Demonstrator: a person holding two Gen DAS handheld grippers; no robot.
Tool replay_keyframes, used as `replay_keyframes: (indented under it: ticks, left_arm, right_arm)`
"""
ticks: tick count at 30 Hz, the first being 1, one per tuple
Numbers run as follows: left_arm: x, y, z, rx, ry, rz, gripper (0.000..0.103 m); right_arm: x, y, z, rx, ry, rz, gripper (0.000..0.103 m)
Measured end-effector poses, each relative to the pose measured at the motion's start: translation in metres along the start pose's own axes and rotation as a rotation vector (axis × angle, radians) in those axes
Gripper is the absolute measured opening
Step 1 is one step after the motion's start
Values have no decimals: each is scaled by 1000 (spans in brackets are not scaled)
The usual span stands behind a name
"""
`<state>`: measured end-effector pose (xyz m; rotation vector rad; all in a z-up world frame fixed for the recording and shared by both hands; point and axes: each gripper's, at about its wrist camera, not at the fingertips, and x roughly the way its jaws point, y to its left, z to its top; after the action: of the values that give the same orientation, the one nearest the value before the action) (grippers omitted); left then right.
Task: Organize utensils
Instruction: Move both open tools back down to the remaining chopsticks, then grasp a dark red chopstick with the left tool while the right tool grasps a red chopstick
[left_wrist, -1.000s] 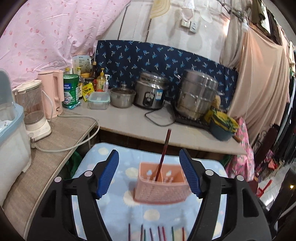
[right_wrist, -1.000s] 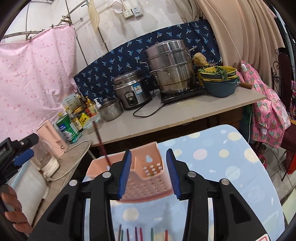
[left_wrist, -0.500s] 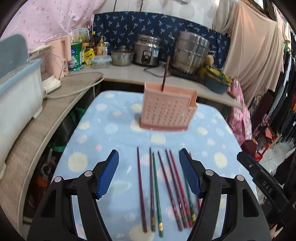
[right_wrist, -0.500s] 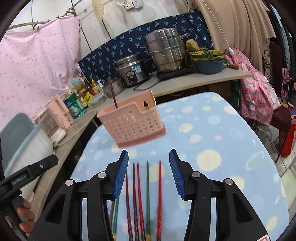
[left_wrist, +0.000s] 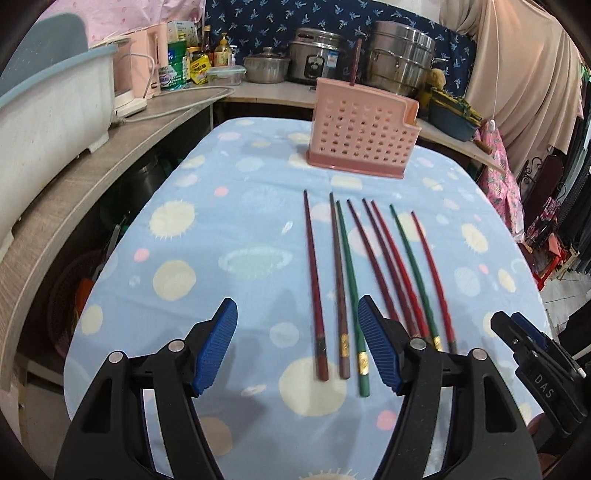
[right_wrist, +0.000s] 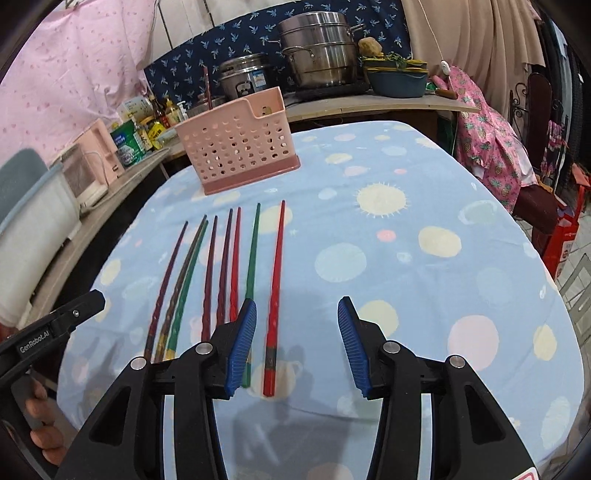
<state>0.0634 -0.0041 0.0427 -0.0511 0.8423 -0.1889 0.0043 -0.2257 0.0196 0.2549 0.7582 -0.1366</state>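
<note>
Chopsticks (left_wrist: 369, 266) lie mid-table; left gripper (left_wrist: 297, 347) and right gripper (right_wrist: 297, 347) gape empty.

Not much readable here tbh. In the left wrist view, "DAS" is printed in white on the black arm of the right gripper (left_wrist: 532, 354), off to the right of the left tongs. In the right wrist view, "GenRobot.AI" sits on the black body of the left gripper (right_wrist: 62, 321), left of the right tongs. Labels on the cans and bottles beyond the tongs are too small to read.
</note>
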Motion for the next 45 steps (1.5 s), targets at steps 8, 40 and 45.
replay_keyframes:
  ticks: [8, 40, 45]
  left_arm:
    - [9, 6, -23, -3, 2, 34, 64]
    - [47, -4, -41, 38, 47, 88, 63]
    - [49, -5, -40, 40, 43, 100, 60]
  right_arm:
    - [10, 3, -20, -1, 45, 9, 45]
    - [29, 17, -32, -66, 69, -3, 24]
    - [30, 20, -33, -89, 62, -20, 24]
